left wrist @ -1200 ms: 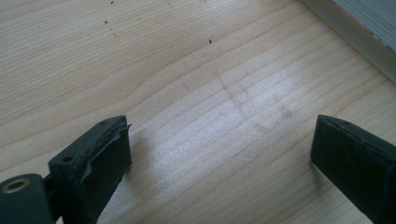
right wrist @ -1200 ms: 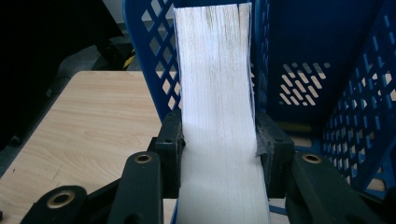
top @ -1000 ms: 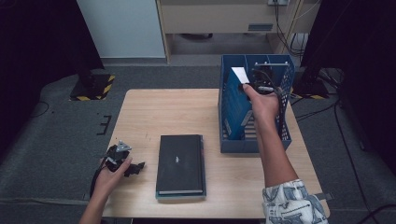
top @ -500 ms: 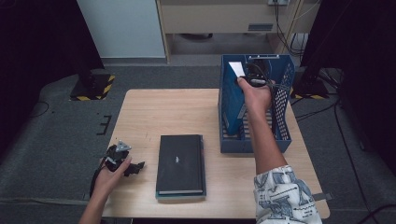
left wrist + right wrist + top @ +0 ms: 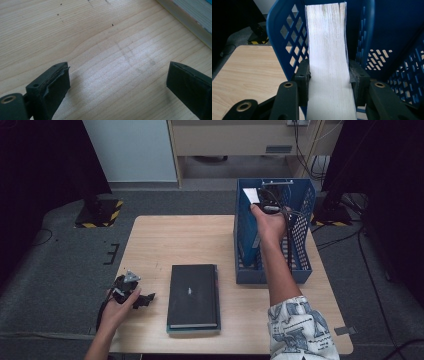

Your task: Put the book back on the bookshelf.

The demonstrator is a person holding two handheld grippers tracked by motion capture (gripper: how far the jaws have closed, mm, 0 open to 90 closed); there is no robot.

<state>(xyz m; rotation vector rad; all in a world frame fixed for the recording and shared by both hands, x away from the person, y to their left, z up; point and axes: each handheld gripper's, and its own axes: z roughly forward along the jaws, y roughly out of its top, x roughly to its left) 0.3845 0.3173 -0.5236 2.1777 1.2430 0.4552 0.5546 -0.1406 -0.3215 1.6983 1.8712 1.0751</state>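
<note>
The right gripper (image 5: 328,82) is clamping a book (image 5: 328,57) by its covers, page edge facing the camera, and lowering it into the blue perforated file basket (image 5: 272,272) at the frame's upper right. Next, by my judgement: ease it down along the left wall, then release. The slot is tight. The left gripper (image 5: 131,295) is resting, jaws apart, lower left, beside the black books (image 5: 194,295).

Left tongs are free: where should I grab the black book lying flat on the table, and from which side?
Take the black book across its long left edge, coming in low from the left, where the open left tongs already rest beside it. It lies flat on a teal one, so slide one pad between the two covers.
</note>
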